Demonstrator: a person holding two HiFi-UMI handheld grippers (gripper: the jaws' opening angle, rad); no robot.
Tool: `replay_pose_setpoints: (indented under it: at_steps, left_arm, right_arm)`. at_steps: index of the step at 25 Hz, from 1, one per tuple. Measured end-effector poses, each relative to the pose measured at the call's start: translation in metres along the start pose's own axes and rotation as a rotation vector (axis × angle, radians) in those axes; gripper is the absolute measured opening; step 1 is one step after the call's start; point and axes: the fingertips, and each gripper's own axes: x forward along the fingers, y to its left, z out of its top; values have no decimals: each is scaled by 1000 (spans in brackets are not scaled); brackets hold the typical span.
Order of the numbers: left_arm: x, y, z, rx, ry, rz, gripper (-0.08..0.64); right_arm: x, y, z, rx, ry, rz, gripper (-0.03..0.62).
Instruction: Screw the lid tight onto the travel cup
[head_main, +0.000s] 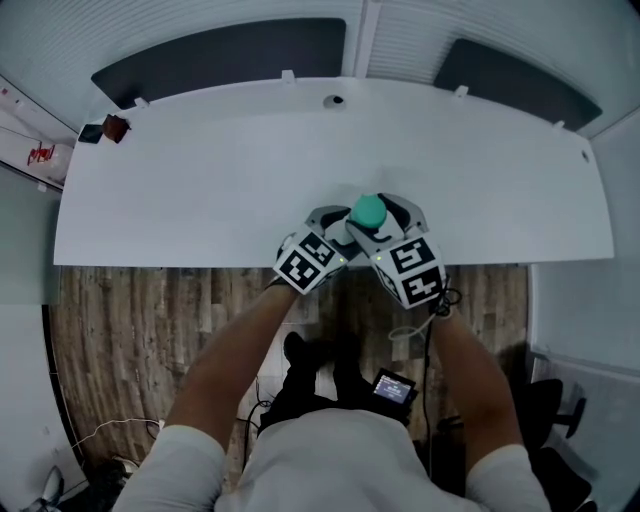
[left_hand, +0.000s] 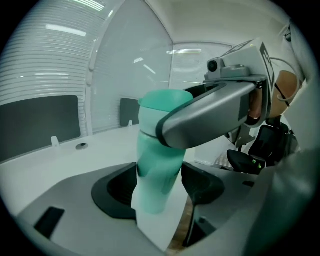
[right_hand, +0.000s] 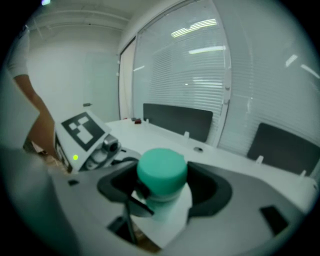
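- The travel cup (left_hand: 157, 175) stands upright near the front edge of the white tabletop (head_main: 200, 180), just ahead of the person, with both grippers crowded round it.
- Its green lid (right_hand: 161, 169) sits on top of the pale green body.
- The left gripper (left_hand: 160, 185) has its jaws wide apart on the cup's body, one dark pad against each side, low down.
- The right gripper (right_hand: 164, 191) comes in higher, and its jaws are clamped round the lid. In the left gripper view one grey jaw crosses the cup just below the lid's top.
- A small dark and red thing (head_main: 110, 128) lies at the far left corner of the tabletop, well apart from the cup.
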Motion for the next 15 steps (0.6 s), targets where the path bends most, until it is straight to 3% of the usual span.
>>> replay_pose_setpoints:
  at_steps: [11, 15]
  left_arm:
    - [2, 4, 1, -102, -40, 182, 296]
    - [-1, 2, -1, -78, -35, 107, 298]
  right_arm:
    - [0, -3, 4, 87, -2, -165, 318]
    - [-2, 1, 4, 57, -5, -110, 318]
